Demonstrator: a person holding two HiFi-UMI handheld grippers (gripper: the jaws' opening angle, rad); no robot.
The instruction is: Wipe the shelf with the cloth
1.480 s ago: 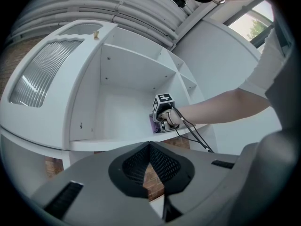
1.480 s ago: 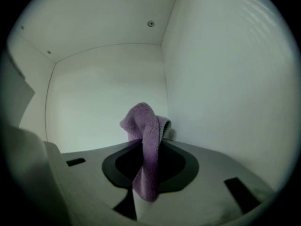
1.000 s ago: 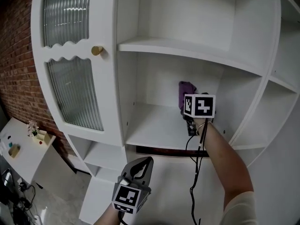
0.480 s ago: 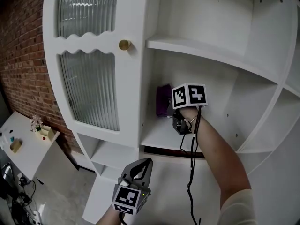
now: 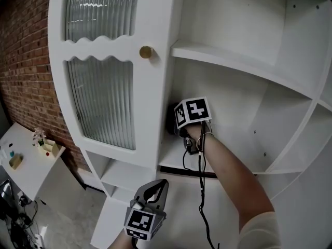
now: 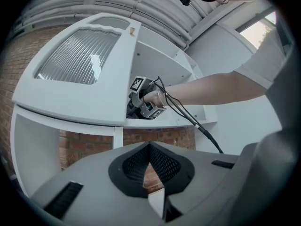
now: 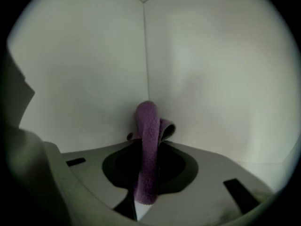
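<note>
Your right gripper (image 7: pixel 143 202) was clamped tight on the one purple cloth (image 7: pixel 148 140). The cloth stood up between the jaws, close to the back left corner above the shelf (image 5: pixel 171 158). Your left gripper (image 5: pixel 157 188) hung low in front, jaws pressed together with nothing in them. That made two grippers, one cloth and one gold knob (image 5: pixel 146 52) on the door. A second before, the cloth was farther right and you had slid it left. In the head view the door frame hid nearly all of it.
</note>
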